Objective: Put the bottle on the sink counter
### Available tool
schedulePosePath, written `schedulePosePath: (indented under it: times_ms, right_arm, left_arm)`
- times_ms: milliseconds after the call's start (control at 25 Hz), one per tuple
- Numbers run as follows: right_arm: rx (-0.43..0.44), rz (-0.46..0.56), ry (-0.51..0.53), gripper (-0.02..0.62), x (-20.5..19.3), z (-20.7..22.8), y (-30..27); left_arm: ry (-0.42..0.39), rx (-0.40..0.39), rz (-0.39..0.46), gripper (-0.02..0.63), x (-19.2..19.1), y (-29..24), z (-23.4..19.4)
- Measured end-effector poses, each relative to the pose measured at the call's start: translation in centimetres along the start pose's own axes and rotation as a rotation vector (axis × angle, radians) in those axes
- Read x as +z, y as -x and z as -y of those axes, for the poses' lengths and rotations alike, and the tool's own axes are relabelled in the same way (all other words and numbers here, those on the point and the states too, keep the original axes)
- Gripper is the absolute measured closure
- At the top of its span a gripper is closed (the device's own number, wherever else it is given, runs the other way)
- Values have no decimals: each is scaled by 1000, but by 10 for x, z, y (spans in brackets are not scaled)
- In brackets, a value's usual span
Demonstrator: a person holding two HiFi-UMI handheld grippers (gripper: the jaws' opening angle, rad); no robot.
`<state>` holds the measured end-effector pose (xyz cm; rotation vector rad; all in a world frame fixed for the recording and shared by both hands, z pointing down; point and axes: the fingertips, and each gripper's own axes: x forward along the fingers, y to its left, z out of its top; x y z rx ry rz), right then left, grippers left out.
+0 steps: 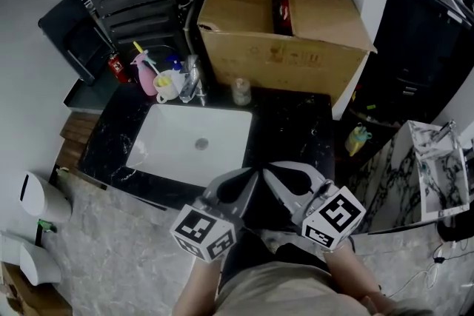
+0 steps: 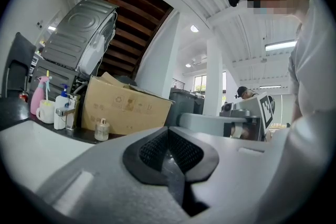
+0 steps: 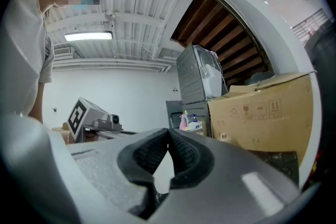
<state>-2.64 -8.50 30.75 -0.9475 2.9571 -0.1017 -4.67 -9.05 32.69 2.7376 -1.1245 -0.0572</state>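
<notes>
Left gripper (image 2: 168, 131): lower centre of the head view, angled toward the upper right. Jaws clenched, the dark ribbed pads meeting at the tips, nothing between them.
Right gripper (image 3: 168, 132): lower centre-right of the head view, angled toward the upper left. Jaws clenched tip to tip, nothing gripped.
Gripper spacing: the two sets of tips converge near each other over the front edge of the sink counter (image 1: 296, 122). Whether they touch cannot be told.
Marker cubes: one at the rear of each gripper, along the lower edge of the head view, close to the person's body.
Bottle (image 1: 241, 91): small, clear, with a pale cap. Stands upright on the black marbled counter, above the basin's upper right corner and just in front of the cardboard box. Well apart from both grippers.
Basin (image 1: 194, 140): white, rectangular, set into the counter at centre-left of the head view, drain visible in its middle.
Cardboard box (image 1: 285, 18): large, top flaps partly open, upper centre of the head view, at the back of the counter.
Faucet (image 1: 191, 79): metal, at the upper edge of the basin, left of the bottle.
Pink spray bottle (image 1: 142, 72): upright, left of the faucet.
Mug (image 1: 164, 87): pale, just beside the pink spray bottle, between it and the faucet.
</notes>
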Motion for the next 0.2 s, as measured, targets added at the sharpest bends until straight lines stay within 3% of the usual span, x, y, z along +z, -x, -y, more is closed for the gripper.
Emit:
schedulePosePath:
  times_ms: [200]
  right_arm:
    - [6, -5, 9, 592, 0, 0, -3]
  left_arm:
    - [1, 12, 5, 598, 2, 0, -5]
